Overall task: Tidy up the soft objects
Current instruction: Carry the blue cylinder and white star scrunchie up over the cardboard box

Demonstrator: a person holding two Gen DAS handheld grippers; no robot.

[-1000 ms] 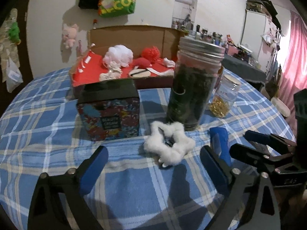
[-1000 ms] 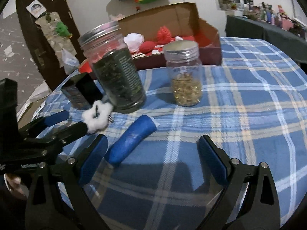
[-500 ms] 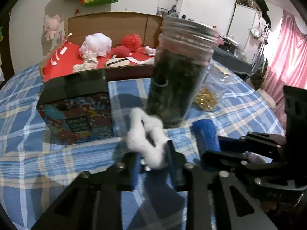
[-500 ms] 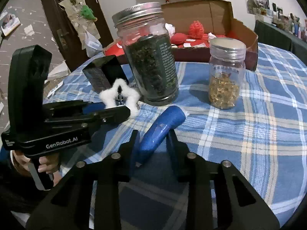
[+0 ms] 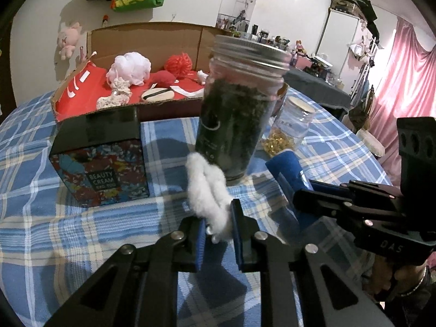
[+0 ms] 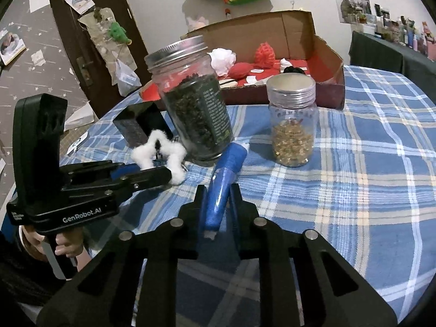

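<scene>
Blue plaid cloth covers our bench (image 6: 368, 163), with an open cardboard box (image 5: 152, 31) of soft things at its back. Our left hand-held gripper (image 5: 218, 234) is clamped on a white fluffy scrunchie (image 5: 208, 190), lifted beside the dark-filled jar (image 5: 237, 120). Our right hand-held gripper (image 6: 218, 212) is closed on a blue roll (image 6: 223, 182) near the small jar (image 6: 293, 125).

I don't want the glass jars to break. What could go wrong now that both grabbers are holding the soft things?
The tall jar of dark leaves stands right behind the white fluffy scrunchie and the blue roll; a sweeping lift might knock it over. The left gripper pinches only the scrunchie's lower edge, so it could slip out on the way to the cardboard box.
</scene>
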